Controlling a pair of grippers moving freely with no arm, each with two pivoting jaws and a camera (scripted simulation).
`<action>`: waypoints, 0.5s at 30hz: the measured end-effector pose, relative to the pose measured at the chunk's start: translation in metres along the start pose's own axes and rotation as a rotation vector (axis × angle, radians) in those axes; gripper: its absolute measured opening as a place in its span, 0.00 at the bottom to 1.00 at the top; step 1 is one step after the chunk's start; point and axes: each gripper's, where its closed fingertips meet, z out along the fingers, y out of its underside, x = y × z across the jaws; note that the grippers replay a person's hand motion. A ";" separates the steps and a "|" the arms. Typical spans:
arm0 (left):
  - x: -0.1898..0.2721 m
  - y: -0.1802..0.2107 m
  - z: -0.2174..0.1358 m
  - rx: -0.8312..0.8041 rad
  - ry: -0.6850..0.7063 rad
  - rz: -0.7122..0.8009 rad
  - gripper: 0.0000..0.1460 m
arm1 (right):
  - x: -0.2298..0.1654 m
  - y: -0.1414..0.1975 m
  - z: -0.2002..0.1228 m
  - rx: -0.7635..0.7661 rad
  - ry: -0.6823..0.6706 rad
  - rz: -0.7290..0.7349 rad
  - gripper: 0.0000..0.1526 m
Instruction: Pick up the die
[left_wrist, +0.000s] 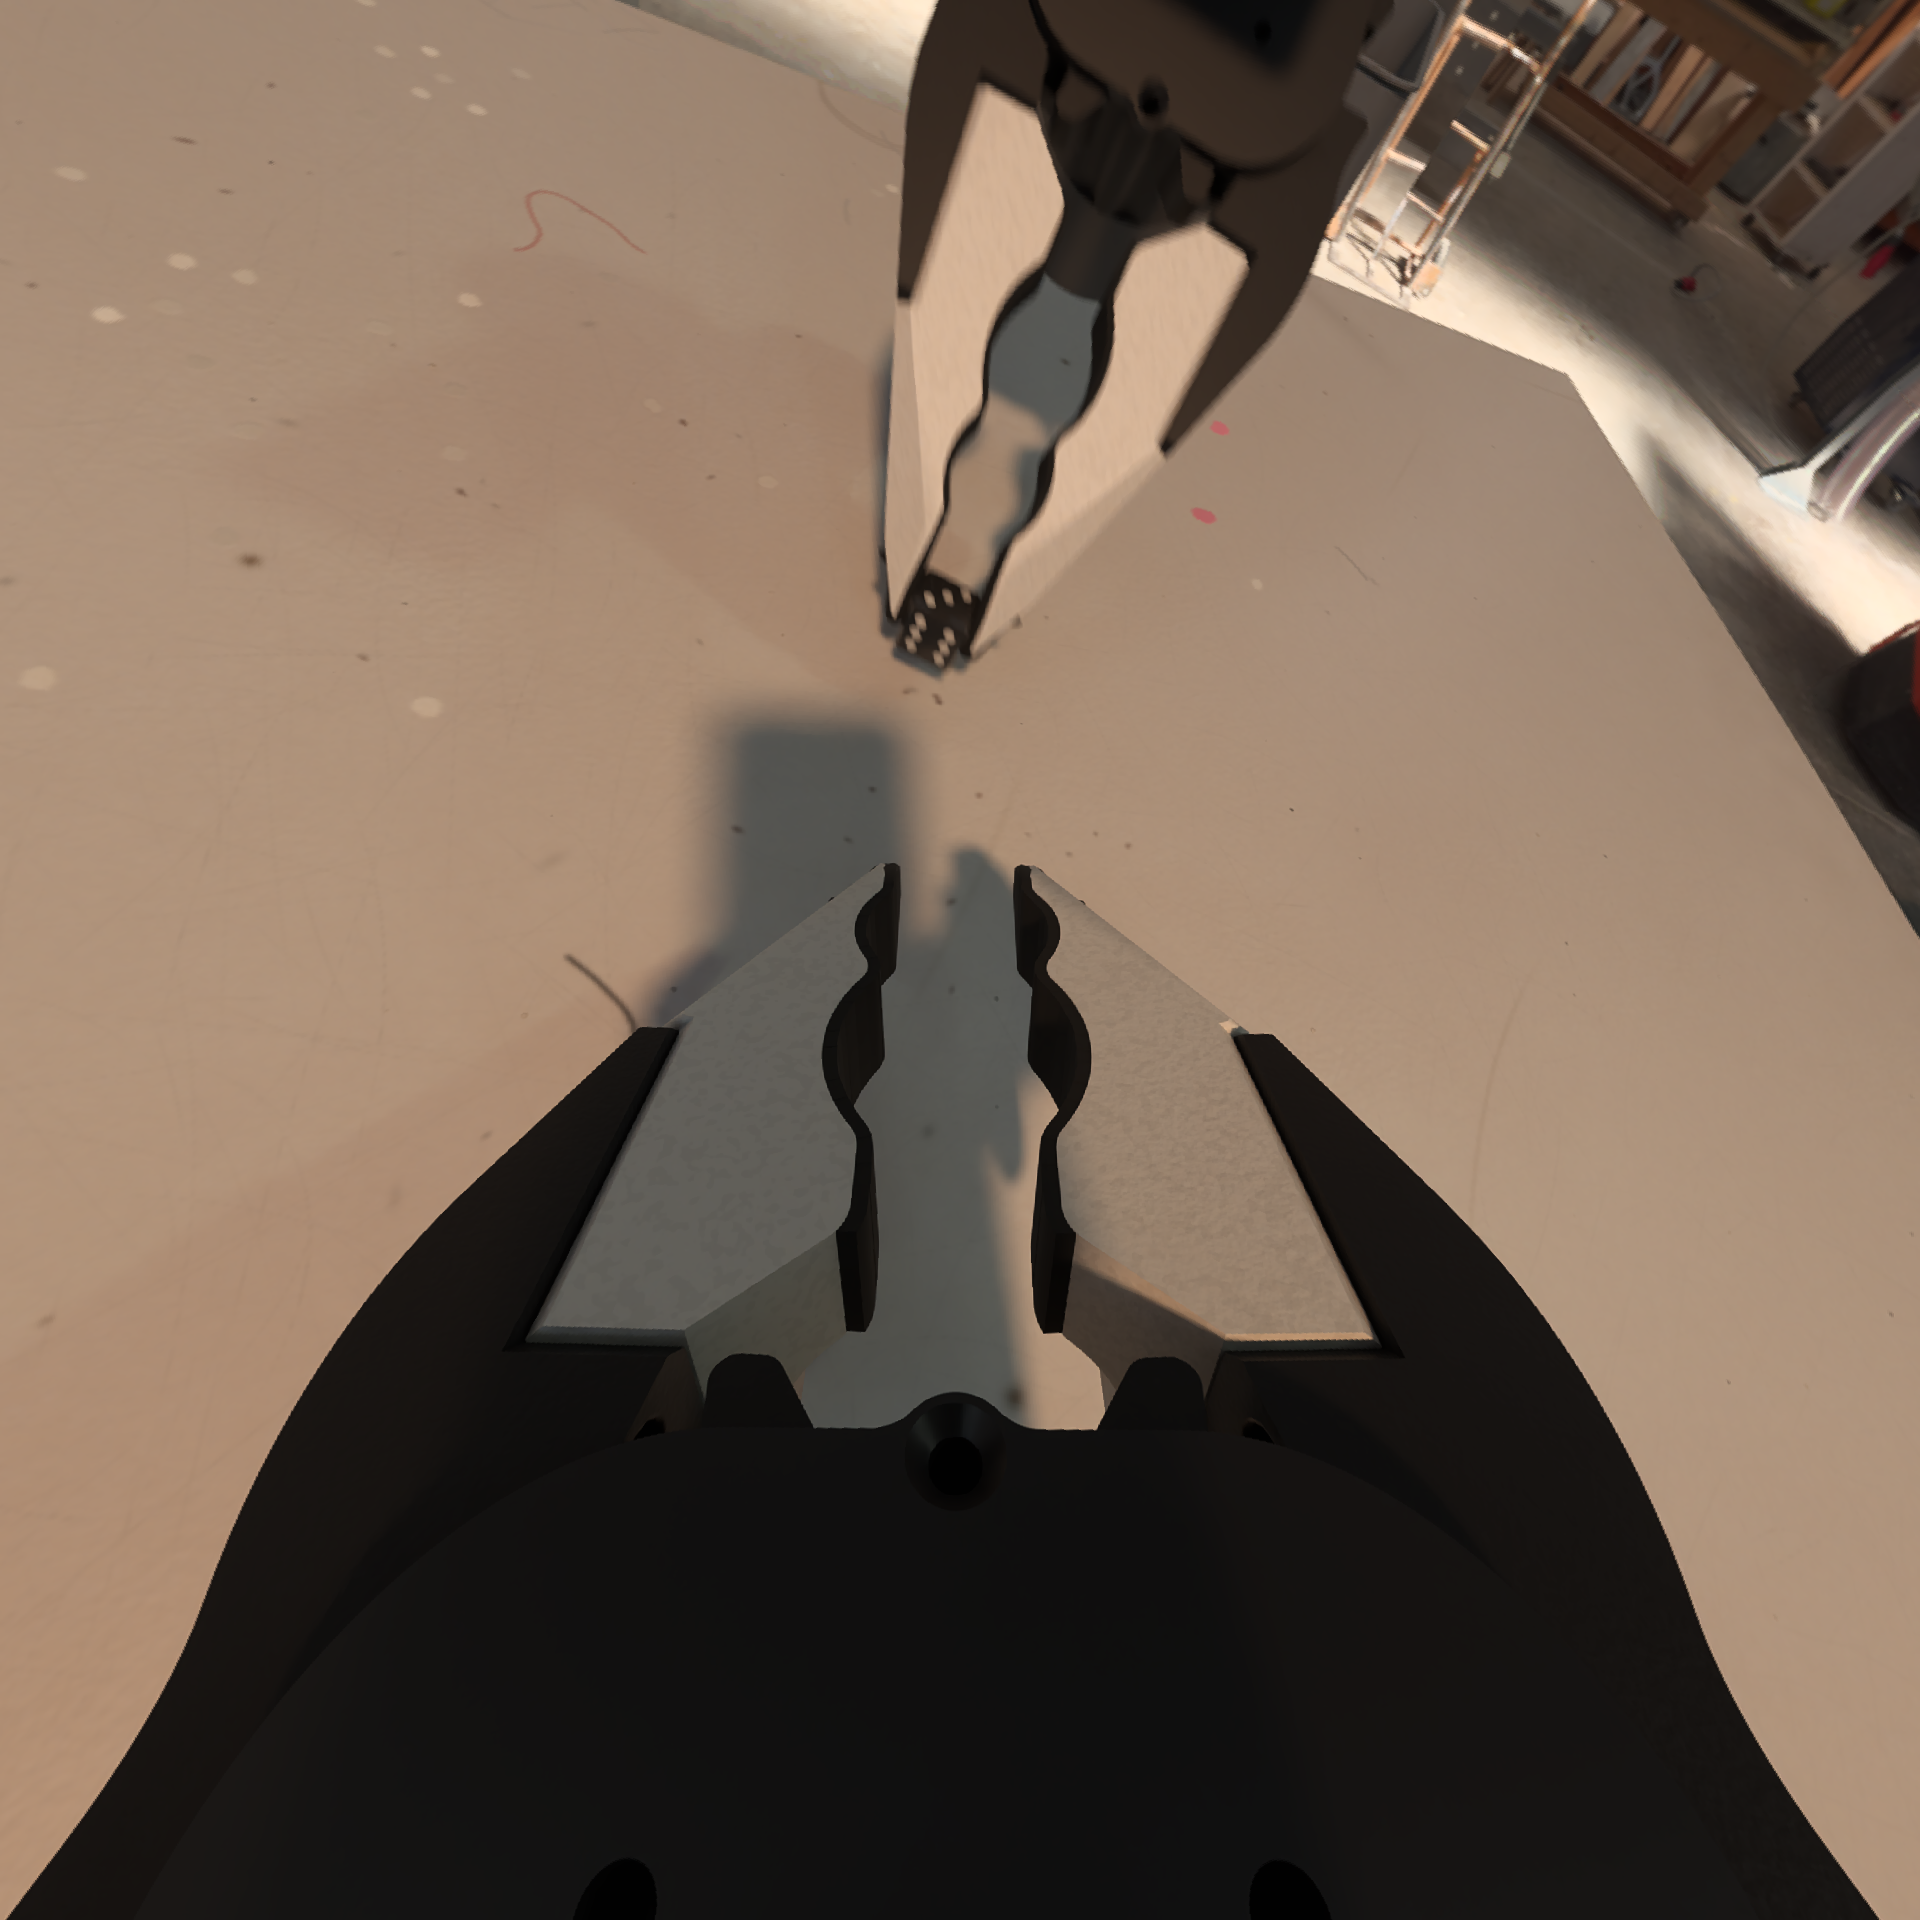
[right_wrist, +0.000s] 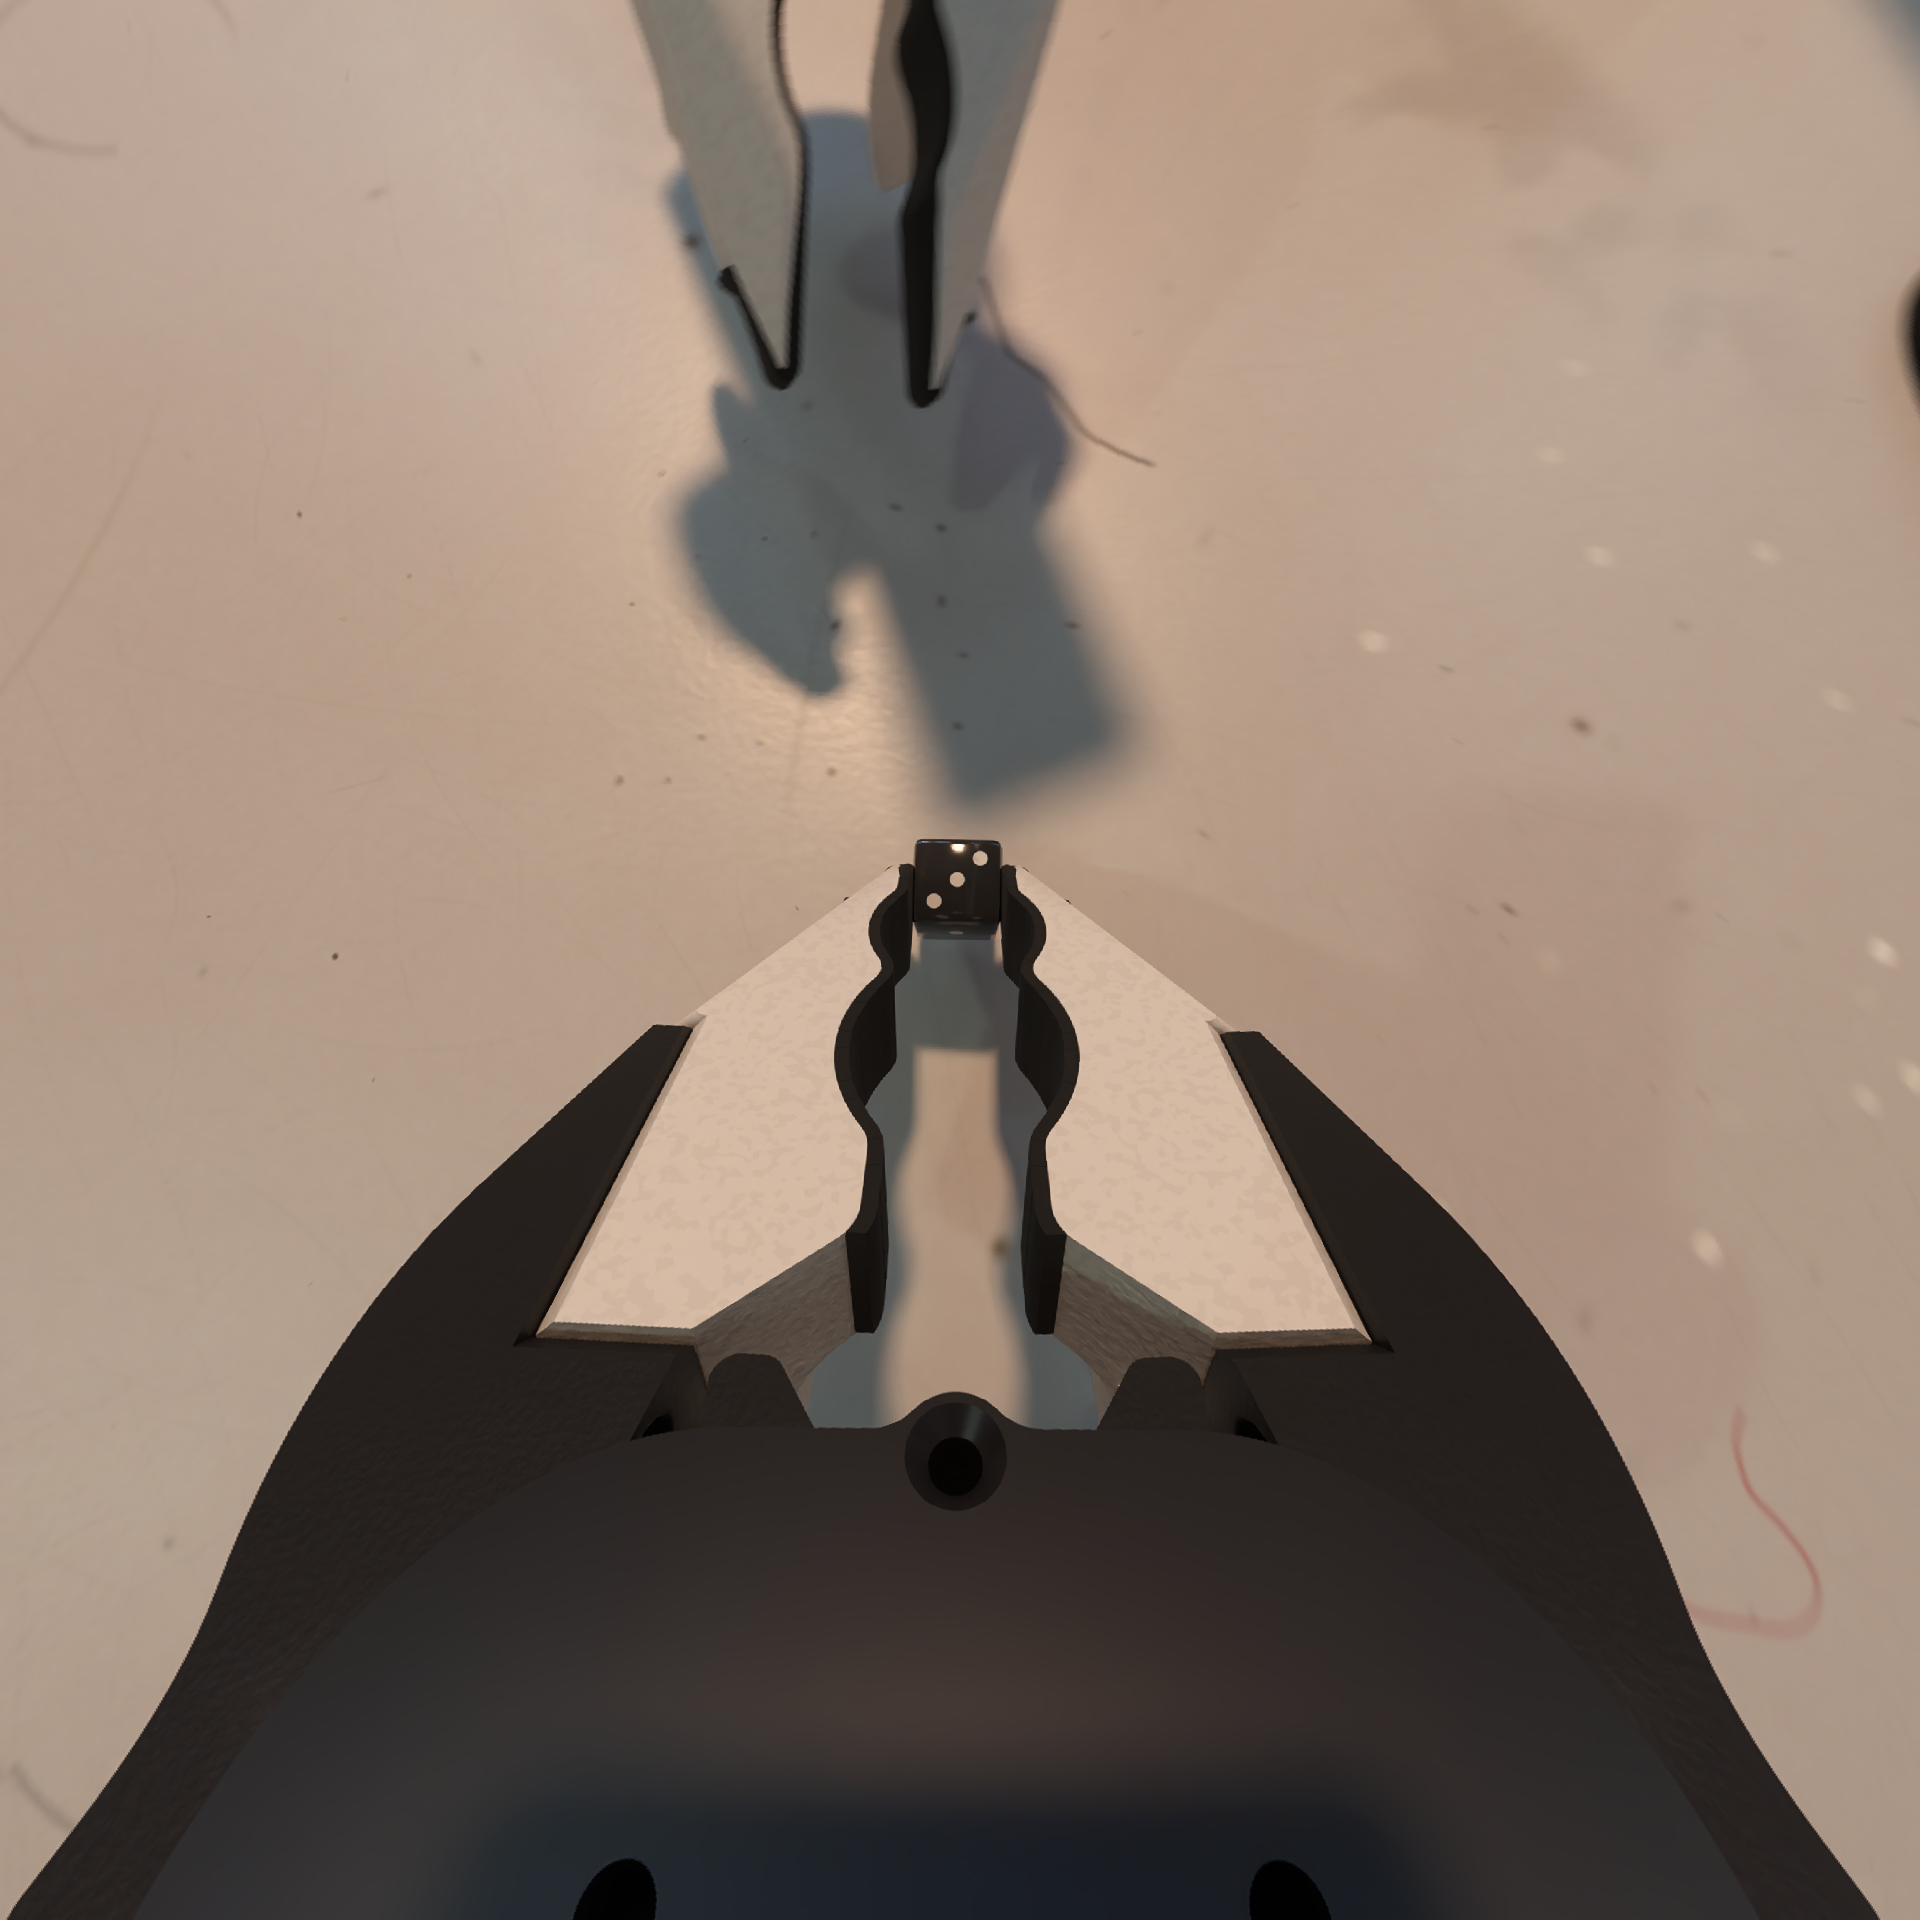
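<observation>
Right gripper (right_wrist: 956, 883) pinching black die (right_wrist: 957, 889) at the very fingertips; a pale finger pressed against each side, three white pips showing on the upper face in the right wrist view. Seen from the left wrist view, same die (left_wrist: 932, 628) held between the tips of right gripper (left_wrist: 940, 623), fingers pointing steeply down. Die at or just above beige table (left_wrist: 1351, 831); contact with the surface hard to judge, possibly a thin shadow beneath. Left gripper (left_wrist: 956, 878) holding nothing, fingers spread with a clear gap, bare table visible between them. Left gripper (right_wrist: 847, 390) facing the right one across the table, well apart from the die. Dark shadows of both grippers lying on the table between them. Small specks and a red scribble (left_wrist: 571, 218) on the tabletop. Wooden shelving (left_wrist: 1621, 114) beyond the far table edge.
</observation>
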 end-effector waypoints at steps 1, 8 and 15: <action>0.002 0.000 0.000 -0.001 0.008 0.008 0.15 | 0.004 0.000 -0.008 0.019 0.017 0.018 0.10; 0.016 0.002 0.003 -0.023 0.077 0.069 0.13 | 0.009 -0.022 -0.058 0.133 0.015 0.045 0.10; 0.034 0.002 0.008 -0.023 0.150 0.147 0.13 | 0.008 -0.044 -0.085 0.053 -0.165 0.036 0.10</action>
